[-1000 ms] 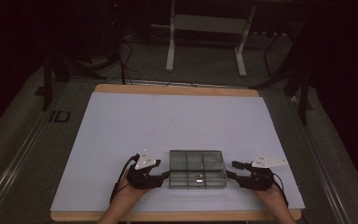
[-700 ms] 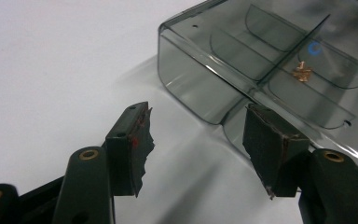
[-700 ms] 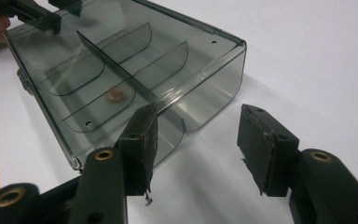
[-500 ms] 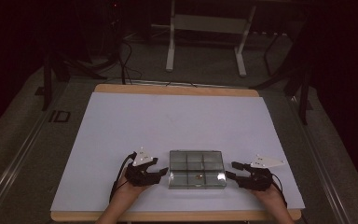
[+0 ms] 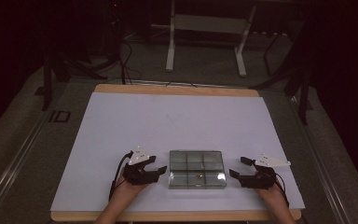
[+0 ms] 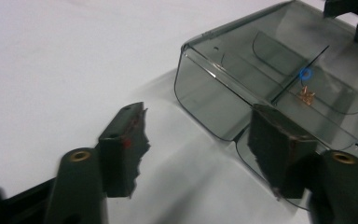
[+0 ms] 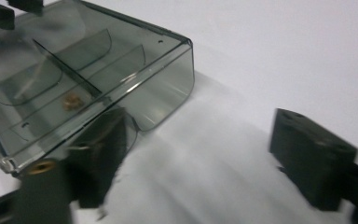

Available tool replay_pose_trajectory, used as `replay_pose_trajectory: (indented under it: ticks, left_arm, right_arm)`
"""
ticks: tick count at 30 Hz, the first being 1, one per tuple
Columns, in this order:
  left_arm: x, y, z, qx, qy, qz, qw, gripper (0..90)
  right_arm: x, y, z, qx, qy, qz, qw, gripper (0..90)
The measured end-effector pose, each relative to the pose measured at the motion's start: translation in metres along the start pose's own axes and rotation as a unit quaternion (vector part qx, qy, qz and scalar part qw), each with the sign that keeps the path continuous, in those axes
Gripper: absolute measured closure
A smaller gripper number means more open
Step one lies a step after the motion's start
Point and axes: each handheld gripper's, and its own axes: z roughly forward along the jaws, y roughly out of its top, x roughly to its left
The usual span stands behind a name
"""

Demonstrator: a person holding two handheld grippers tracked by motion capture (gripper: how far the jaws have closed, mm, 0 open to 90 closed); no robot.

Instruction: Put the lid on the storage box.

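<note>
Box (image 5: 197, 169) sits shut on the table (image 5: 177, 121), ungrasped, left gripper (image 5: 157, 169) and right gripper (image 5: 235, 168) gaping beside its ends.

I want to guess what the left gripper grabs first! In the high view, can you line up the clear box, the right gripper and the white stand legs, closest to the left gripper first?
1. The clear box, just beside the left gripper.
2. The right gripper, on the box's other side.
3. The white stand legs, on the floor beyond the table's far edge.
</note>
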Motion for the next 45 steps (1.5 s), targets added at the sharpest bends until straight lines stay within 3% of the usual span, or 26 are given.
replay_pose_trajectory:
  ticks: [1, 8, 11, 19, 24, 30, 39, 42, 45]
  left_arm:
    - [0.0, 0.0, -0.001, -0.003, -0.001, -0.002, 1.0, 23.6]
    - [0.006, -0.002, -0.005, -0.032, 0.007, -0.017, 0.9993, 2.2]
    - [0.007, -0.003, -0.006, -0.04, 0.019, -0.021, 0.9988, 2.1]
    - [0.007, -0.006, -0.002, -0.032, 0.026, -0.003, 0.9992, 2.2]
    - [0.007, -0.007, -0.005, -0.046, 0.036, -0.005, 0.9983, 2.2]
    - [0.01, -0.007, -0.008, -0.055, 0.055, -0.01, 0.9969, 2.2]
    - [0.014, -0.008, -0.01, -0.056, 0.071, -0.009, 0.9959, 2.2]
    - [0.015, -0.009, -0.01, -0.053, 0.082, -0.006, 0.9952, 2.2]
    - [0.016, -0.009, -0.011, -0.054, 0.089, -0.008, 0.9945, 2.2]
  right_arm:
    - [-0.001, 0.0, 0.0, -0.004, 0.003, 0.002, 1.0, 14.6]
    - [-0.007, 0.0, -0.002, -0.025, -0.007, 0.017, 0.9995, 14.5]
    - [-0.008, 0.0, -0.003, -0.029, -0.019, 0.016, 0.9993, 14.5]
    - [-0.012, -0.002, -0.006, -0.025, -0.037, 0.014, 0.9989, 14.5]
    - [-0.014, -0.002, -0.01, -0.028, -0.049, 0.013, 0.9983, 14.6]
    - [-0.02, -0.003, -0.017, -0.038, -0.069, 0.018, 0.9967, 14.7]
    - [-0.025, -0.006, -0.021, -0.034, -0.095, 0.013, 0.9948, 14.7]
    - [-0.025, -0.006, -0.023, -0.032, -0.114, 0.009, 0.9929, 14.8]
    - [-0.026, -0.006, -0.026, -0.042, -0.118, 0.012, 0.992, 14.7]
